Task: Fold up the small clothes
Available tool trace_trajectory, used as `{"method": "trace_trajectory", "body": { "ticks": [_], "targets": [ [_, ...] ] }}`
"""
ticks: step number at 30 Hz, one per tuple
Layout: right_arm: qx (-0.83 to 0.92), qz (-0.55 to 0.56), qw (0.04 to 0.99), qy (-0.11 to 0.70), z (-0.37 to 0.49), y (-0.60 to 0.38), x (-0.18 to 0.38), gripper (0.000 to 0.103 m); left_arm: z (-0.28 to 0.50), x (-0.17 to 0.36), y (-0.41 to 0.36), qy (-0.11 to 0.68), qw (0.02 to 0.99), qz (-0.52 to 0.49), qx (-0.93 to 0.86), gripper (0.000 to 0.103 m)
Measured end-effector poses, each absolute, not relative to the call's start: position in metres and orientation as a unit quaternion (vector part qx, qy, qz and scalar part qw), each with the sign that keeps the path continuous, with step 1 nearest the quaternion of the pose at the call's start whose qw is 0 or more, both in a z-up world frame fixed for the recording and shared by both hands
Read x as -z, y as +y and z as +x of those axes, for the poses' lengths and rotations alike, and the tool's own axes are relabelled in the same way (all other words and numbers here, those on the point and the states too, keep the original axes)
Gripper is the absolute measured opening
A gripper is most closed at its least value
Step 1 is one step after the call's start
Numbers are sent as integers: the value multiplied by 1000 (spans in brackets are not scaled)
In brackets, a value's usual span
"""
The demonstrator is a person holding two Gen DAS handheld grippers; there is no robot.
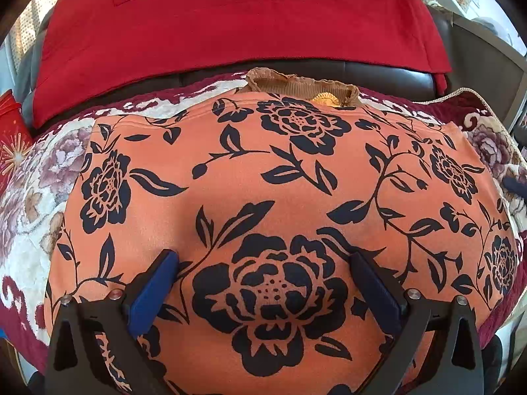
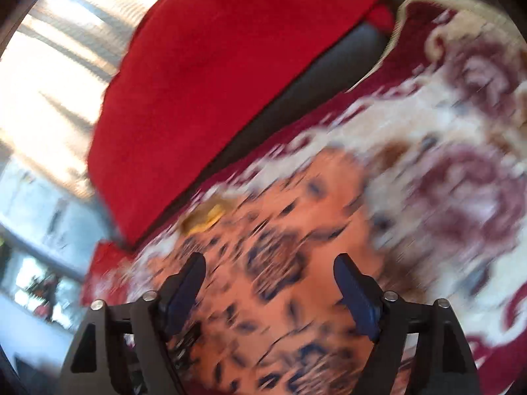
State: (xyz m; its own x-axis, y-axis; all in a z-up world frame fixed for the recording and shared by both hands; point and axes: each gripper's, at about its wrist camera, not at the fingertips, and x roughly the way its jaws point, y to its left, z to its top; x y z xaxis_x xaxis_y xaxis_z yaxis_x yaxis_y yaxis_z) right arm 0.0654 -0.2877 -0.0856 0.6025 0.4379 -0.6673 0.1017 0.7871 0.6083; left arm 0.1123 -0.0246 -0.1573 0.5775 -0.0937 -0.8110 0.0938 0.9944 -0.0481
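Two grippers, left gripper point(image 1: 263, 260) and right gripper point(image 2: 269, 263), both wide apart, holding nothing. Hanging just above orange flowered cloth point(image 1: 280, 181). Behind cloth, red cushion point(image 1: 230, 16).

Work surface: dark leather sofa seat point(image 1: 378, 77), covered by a maroon-and-cream floral blanket point(image 1: 29, 204) with a corded edge. Red cloth point(image 1: 230, 16) draped over the backrest. Behind, pale patterned curtain point(image 1: 28, 23), strongly backlit by daylight (right wrist view blurred, window detail unreadable). Red decorated box point(image 1: 11, 131) at far left.
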Motion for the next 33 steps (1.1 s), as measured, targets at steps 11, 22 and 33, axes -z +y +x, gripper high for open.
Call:
{"method": "trace_trajectory", "body": {
  "ticks": [11,22,33],
  "targets": [
    [-81,326,843,421,36,-288,91,90,109,148,-14,475,878,-19,51,103],
    [-86,414,818,390,-42,-292,98,88,84,120,18,449,891,-61,22,103],
    [-57,490,776,392,-55,-300,155,89,85,119,9,454,890,-48,18,103]
  ]
}}
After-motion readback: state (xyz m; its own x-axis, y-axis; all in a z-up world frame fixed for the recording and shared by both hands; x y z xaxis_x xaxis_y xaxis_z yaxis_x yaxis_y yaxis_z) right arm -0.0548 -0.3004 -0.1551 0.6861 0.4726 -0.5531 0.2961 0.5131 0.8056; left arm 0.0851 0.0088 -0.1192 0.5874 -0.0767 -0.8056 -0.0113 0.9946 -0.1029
